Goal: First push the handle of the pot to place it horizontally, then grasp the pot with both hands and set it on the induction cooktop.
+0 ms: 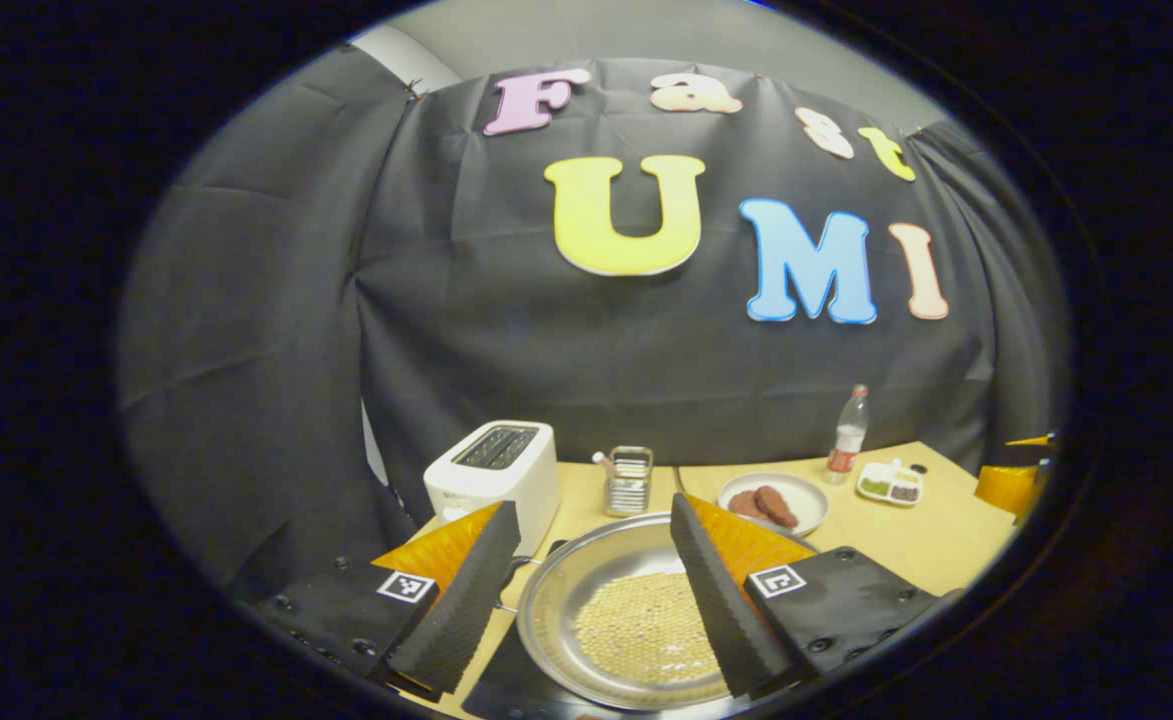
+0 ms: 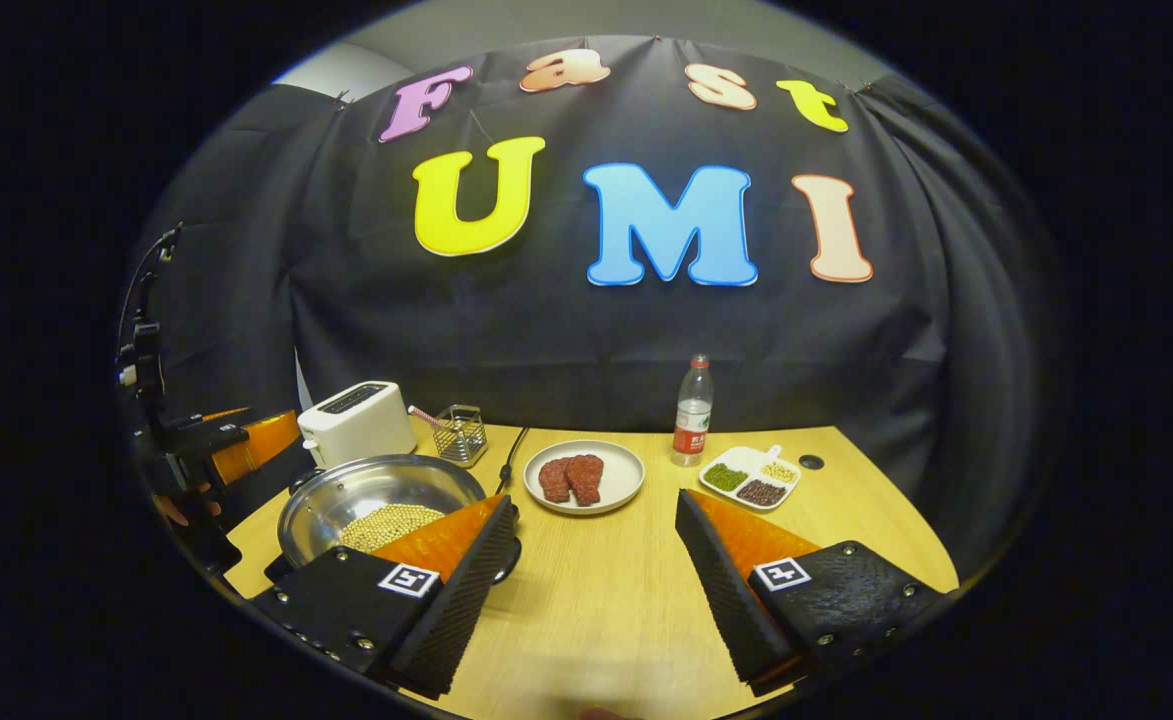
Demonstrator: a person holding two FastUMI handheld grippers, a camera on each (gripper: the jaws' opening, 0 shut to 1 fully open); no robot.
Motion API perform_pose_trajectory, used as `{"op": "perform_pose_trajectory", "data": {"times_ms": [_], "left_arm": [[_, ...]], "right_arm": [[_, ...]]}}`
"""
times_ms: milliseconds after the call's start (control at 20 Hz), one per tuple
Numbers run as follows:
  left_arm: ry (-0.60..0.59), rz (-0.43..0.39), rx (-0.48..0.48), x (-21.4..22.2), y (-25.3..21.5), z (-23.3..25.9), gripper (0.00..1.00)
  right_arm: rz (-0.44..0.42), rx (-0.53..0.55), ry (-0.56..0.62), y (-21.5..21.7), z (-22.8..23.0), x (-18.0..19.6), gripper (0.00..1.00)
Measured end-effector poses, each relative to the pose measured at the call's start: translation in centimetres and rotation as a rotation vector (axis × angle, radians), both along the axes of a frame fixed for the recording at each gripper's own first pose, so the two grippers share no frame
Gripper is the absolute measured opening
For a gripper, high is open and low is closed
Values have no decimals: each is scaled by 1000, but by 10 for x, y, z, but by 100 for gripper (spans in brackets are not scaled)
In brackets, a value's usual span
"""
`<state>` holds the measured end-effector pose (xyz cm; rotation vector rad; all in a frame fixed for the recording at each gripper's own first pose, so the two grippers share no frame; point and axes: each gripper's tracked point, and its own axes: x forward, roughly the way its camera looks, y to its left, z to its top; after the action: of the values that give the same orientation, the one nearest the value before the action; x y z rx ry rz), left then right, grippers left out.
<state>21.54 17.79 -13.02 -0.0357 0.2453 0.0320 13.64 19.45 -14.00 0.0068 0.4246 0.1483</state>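
On the wooden surface (image 2: 596, 600), left side: pot (image 2: 346, 495) of yellow beans (image 2: 386, 522), its near edge hidden behind my right gripper (image 2: 586, 590); whether a cooktop lies beneath, I cannot tell. My left gripper (image 1: 586, 600) hangs over the pot, jaws spread, gripping nothing. Right jaws likewise spread and empty. Behind: toaster (image 2: 358, 420), wire basket (image 2: 462, 435), plate (image 2: 618, 490) with two meat pieces (image 2: 572, 478), bottle (image 2: 692, 411), divided dish (image 2: 751, 478) of green, dark and pale bits.

Silver pot (image 2: 346, 495) of pale yellow beans (image 2: 386, 523); white toaster (image 2: 356, 421); red-brown patties (image 2: 571, 477) on white plate (image 2: 626, 482); tan table (image 2: 596, 600).
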Motion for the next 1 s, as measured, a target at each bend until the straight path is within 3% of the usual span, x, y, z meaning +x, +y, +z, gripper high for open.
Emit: {"op": "perform_pose_trajectory", "data": {"times_ms": [50,150,600,1000], "left_arm": [[-25,-7,0,-10,-13,12,94],[-65,-14,1,-28,-40,34,100],[-183,-75,-23,-110,-155,106,98],[-265,-130,-42,-173,-197,151,100]], "right_arm": [[2,-4,-19,-11,8,-7,99],[1,-1,-50,-32,24,-22,99],[-26,1,-213,-123,92,-89,98],[-60,18,-294,-155,129,-131,98]]}}
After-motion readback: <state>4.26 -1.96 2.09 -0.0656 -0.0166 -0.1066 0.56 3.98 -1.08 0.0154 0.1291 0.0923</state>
